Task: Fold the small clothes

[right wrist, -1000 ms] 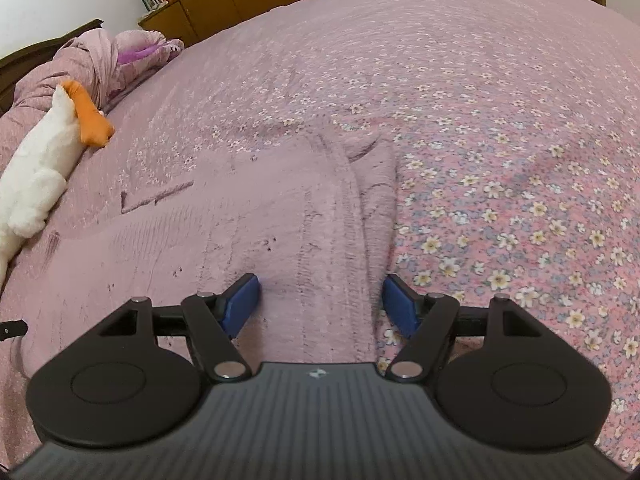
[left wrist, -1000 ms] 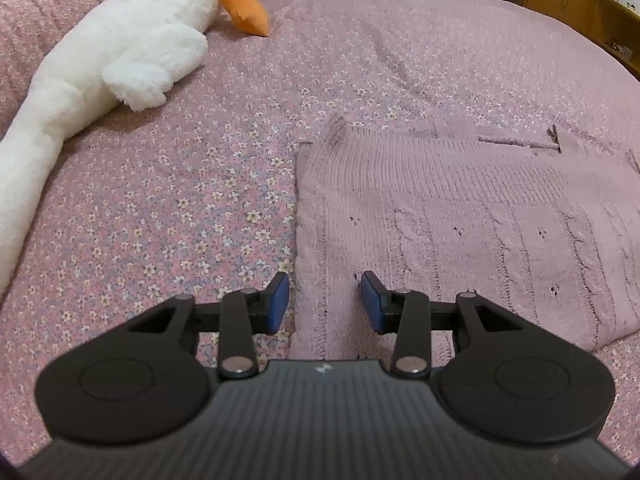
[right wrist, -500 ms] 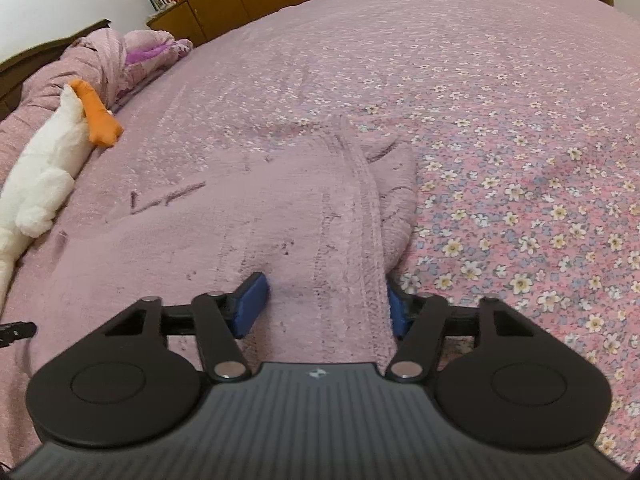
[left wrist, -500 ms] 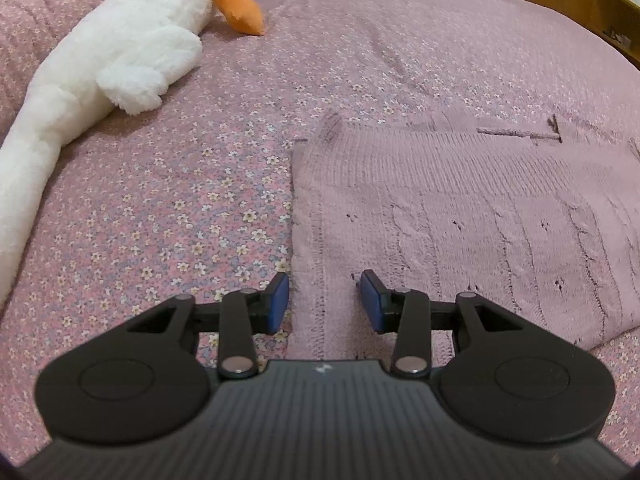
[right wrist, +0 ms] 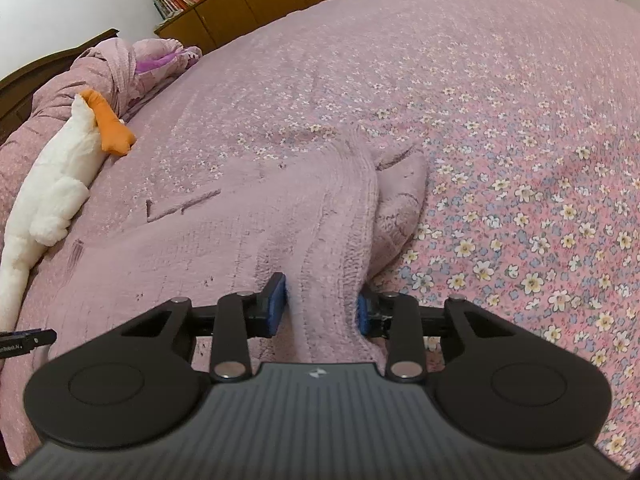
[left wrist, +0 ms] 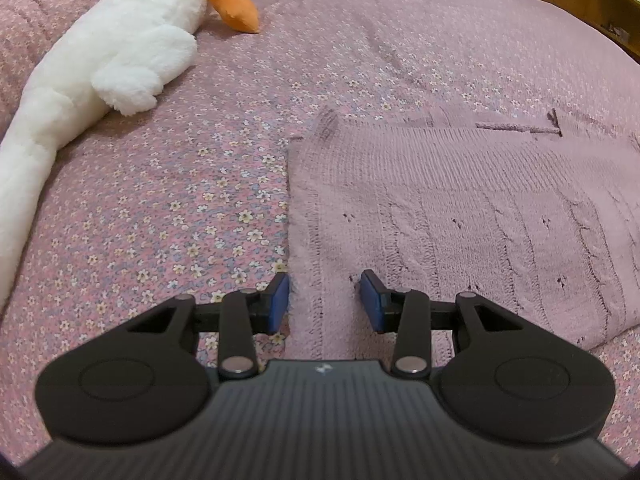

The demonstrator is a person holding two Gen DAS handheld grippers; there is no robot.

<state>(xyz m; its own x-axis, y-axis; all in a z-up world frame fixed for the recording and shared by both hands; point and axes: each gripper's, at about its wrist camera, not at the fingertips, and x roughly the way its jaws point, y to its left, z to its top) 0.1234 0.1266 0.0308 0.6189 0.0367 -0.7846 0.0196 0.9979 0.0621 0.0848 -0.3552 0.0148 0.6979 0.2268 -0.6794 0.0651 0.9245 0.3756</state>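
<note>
While the left gripper (left wrist: 324,300) gapes, right gripper (right wrist: 322,306) pinching sweater (right wrist: 224,240), plush goose (left wrist: 112,64) well aside on bedspread (left wrist: 168,208).

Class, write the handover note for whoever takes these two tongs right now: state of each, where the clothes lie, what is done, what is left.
Left tongs: open, straddling the near left edge of the pink knit sweater.
Right tongs: closing on the sweater's bunched right edge; a firm grip is not certain.
Sweater lies flat on the floral bedspread, right side tucked under.
Done: approach. Left: close both tongs, lift, fold.
</note>
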